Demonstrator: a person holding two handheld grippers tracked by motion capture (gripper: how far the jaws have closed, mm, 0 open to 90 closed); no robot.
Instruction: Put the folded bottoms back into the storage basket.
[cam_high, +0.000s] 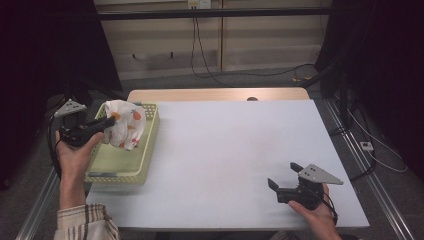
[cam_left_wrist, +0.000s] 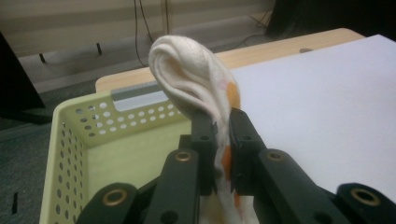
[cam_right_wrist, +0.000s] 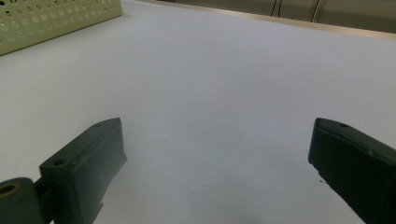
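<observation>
Left gripper (cam_high: 106, 123) is clamping the white orange-print cloth (cam_high: 125, 124), hanging it over the pale green perforated plastic basket (cam_high: 148, 150); grab looks done, placing left. Right gripper (cam_high: 283, 176) is idling wide open, empty, well right of basket.

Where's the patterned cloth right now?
In the high view the cloth hangs at the table's left side, pinched in the left tool above the far end of the pale green basket.

Lower end of the cloth (cam_left_wrist: 223, 205) hidden behind the left gripper (cam_left_wrist: 223, 122); basket (cam_left_wrist: 70, 140) cut off at the frame's bottom edge.
</observation>
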